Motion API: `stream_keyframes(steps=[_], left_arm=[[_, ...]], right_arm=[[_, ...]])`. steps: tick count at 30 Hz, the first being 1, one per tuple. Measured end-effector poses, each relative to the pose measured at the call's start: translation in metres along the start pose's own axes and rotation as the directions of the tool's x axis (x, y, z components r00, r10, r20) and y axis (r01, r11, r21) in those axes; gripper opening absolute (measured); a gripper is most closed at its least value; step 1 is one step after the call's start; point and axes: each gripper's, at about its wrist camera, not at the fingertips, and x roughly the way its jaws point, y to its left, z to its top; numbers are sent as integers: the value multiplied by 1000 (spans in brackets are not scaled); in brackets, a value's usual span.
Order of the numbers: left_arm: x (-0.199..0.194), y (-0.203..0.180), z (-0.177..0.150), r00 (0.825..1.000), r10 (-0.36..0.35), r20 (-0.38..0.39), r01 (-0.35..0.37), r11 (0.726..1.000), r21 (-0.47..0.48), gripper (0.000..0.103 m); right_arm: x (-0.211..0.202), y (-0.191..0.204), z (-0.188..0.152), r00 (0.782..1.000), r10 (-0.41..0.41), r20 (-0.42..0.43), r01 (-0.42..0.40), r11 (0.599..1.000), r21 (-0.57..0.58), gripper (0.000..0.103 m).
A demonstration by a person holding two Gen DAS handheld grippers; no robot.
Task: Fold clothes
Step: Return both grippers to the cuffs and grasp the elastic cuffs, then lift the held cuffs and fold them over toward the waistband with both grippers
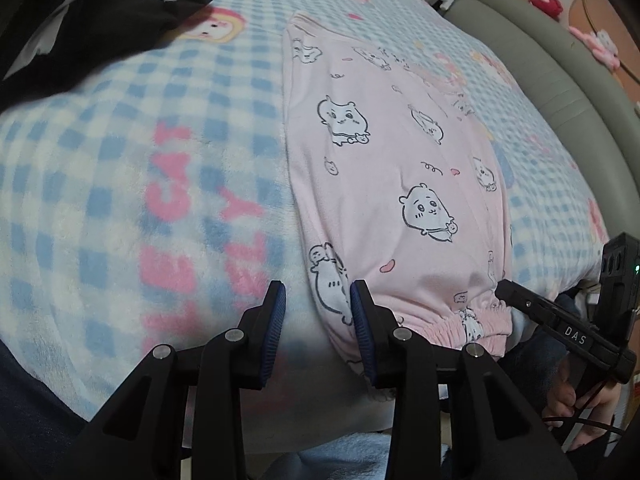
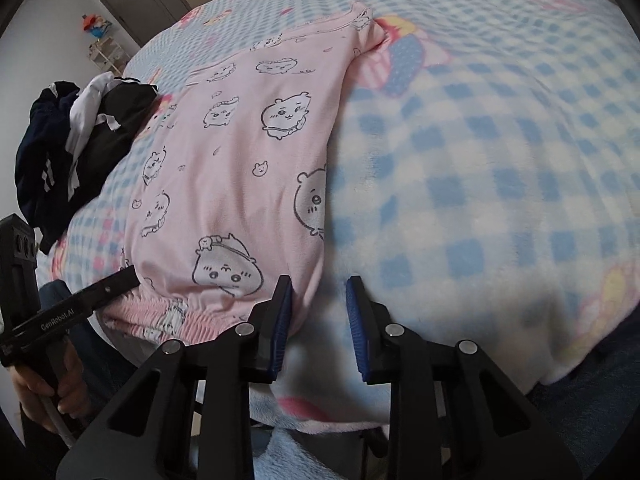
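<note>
We set both part-open grippers, left (image 1: 318, 308) and right (image 2: 318, 304), at the trousers' (image 1: 384, 168) waistband corners, gripping nothing yet; next, pinch both.

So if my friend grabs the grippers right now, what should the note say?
Left gripper: open, at the left corner of the pink pajama pants' waistband; cloth sits between the fingers, not pinched.
Right gripper: open, at the right corner of the waistband; its left finger touches the cloth edge.
The pants lie flat and lengthwise on the checkered blanket, waistband at the near edge.
Dark clothes pile waits on the left.
Done: pants laid out. Left: pinch both corners, fold the pants, then the pile.
</note>
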Motion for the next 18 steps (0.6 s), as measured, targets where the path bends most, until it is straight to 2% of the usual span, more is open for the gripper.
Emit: stream_keyframes(steps=[2,5,8,10,13,17,18], left_arm=[[-4,3,1,1000,-19,6,19,1000,-22,36],[-21,-1,-1,993,-107,58,108,994,-14,34],[-22,-14,-1,987,-150,64,149,989,26,34],[-16,-16,-3,993,-110,37,109,993,37,34],[-5,-2,-6,999,-39,-18,39,999,-13,35],[-22,9,-11,999,-30,18,31,998,-59,34],[-25,10,-12,997,-70,23,71,995,-72,34]], right_arm=[[-8,-3,-1,1000,11,17,-11,1000,14,26],[-25,-8,0,997,57,61,-60,997,47,26],[-29,-3,1,987,142,75,-144,989,33,28],[-19,5,-1,985,165,40,-166,986,13,28],[-4,13,-8,991,133,-16,-133,991,-11,28],[-4,5,-12,995,98,-29,-98,995,24,28],[-8,5,-12,996,87,-18,-86,996,23,28]])
